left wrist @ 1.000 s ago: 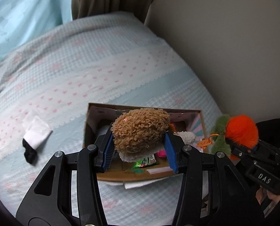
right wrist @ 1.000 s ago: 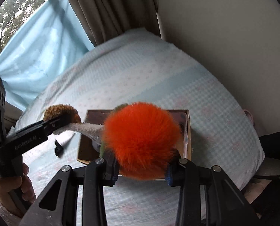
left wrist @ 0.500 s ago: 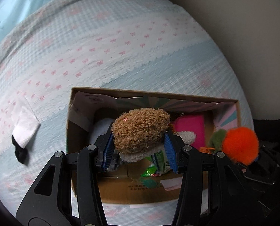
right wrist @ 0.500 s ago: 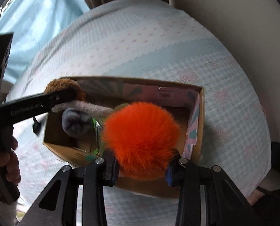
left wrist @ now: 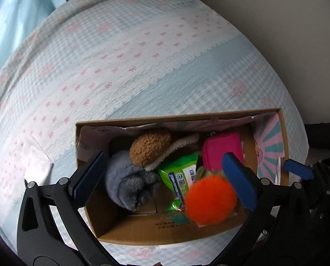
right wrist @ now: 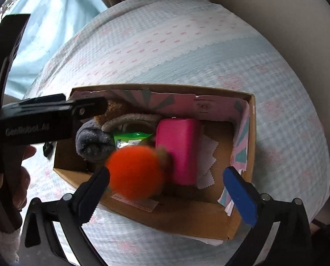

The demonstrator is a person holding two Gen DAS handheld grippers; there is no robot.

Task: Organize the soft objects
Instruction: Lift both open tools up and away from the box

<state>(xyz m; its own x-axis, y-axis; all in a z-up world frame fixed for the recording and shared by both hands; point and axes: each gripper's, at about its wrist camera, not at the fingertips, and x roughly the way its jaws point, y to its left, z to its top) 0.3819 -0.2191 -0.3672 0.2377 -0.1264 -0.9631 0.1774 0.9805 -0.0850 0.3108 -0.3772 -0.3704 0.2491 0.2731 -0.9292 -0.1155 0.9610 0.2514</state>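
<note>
We had both toys clamped a second ago; now our left gripper (left wrist: 165, 177) is opening and the brown curly plush (left wrist: 150, 147) lies in the cardboard box (left wrist: 165, 235) beyond its fingers. Our right gripper (right wrist: 166, 186) is opening too, the orange pom-pom (right wrist: 135, 173) loose between its spread fingers, blurred, over the box.

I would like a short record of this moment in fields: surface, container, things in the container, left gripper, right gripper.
surface: bed cover, light blue with pink bows
container: open cardboard box
things in the container: brown plush, grey plush, green packet, pink pouch, orange pompom
left gripper: jaws opening, nothing gripped
right gripper: jaws opening, pompom blurred, free of the pads
</note>
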